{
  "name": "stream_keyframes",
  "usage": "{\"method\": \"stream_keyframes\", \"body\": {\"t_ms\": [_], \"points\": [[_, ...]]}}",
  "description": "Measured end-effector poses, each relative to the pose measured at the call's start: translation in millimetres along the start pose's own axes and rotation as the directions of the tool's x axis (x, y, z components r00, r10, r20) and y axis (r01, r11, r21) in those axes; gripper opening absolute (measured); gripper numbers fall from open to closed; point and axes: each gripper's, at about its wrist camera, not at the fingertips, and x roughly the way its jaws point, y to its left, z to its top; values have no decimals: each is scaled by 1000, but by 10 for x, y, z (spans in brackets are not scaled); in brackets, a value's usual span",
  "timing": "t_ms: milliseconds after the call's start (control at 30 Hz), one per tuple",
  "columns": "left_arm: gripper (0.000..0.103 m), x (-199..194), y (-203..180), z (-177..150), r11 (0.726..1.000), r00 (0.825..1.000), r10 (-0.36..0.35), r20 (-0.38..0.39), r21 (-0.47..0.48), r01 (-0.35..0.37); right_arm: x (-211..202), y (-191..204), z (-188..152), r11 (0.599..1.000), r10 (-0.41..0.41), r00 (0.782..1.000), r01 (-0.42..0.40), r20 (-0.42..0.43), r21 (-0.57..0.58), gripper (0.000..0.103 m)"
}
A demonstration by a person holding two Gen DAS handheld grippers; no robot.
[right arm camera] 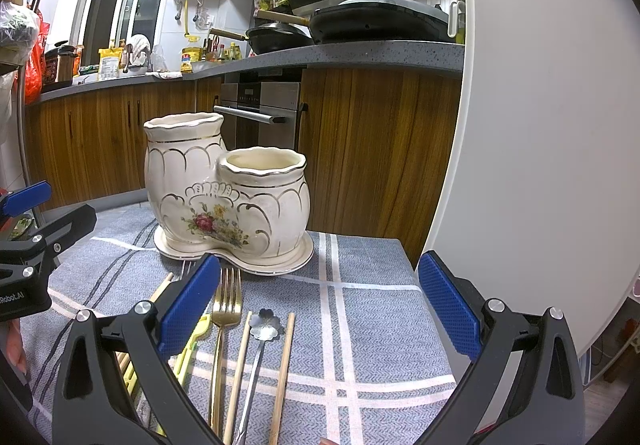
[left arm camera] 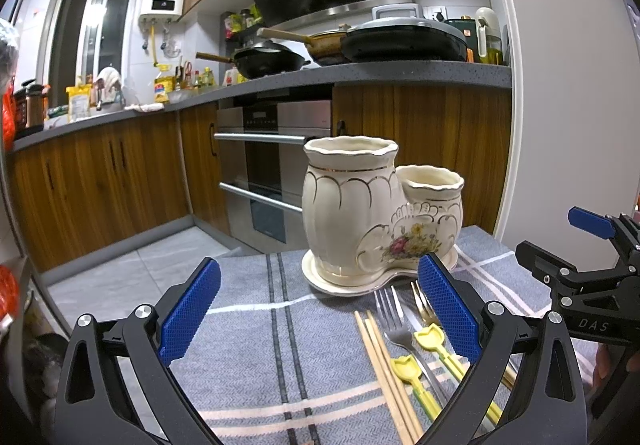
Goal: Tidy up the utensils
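A cream ceramic double-pot utensil holder point(left arm camera: 360, 213) point(right arm camera: 224, 197) with a flower print stands on its saucer on a grey plaid cloth; both pots look empty. Before it lie loose utensils: a silver fork point(left arm camera: 394, 325), wooden chopsticks point(left arm camera: 384, 373), two yellow tulip-ended picks point(left arm camera: 430, 339), a gold fork point(right arm camera: 225, 321), a flower-ended silver spoon point(right arm camera: 264, 329) and more chopsticks point(right arm camera: 286, 365). My left gripper point(left arm camera: 320, 309) is open and empty, low over the cloth left of the utensils. My right gripper point(right arm camera: 320, 309) is open and empty above the cloth right of them.
The table's far edge point(left arm camera: 256, 255) drops to a tiled floor point(left arm camera: 160, 265). Wooden cabinets point(right arm camera: 376, 149) and an oven point(left arm camera: 272, 165) stand behind. A white rounded panel point(right arm camera: 540, 125) rises at the right. The other gripper shows at each view's side edge point(left arm camera: 592, 277) point(right arm camera: 32, 245).
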Motion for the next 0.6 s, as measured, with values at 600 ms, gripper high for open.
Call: {"method": "stream_keyframes", "body": {"t_ms": [600], "points": [[98, 29, -15, -19, 1000, 1000, 0, -3, 1, 0, 20, -6, -10, 1000, 1, 1000, -1, -5, -2, 98]]}}
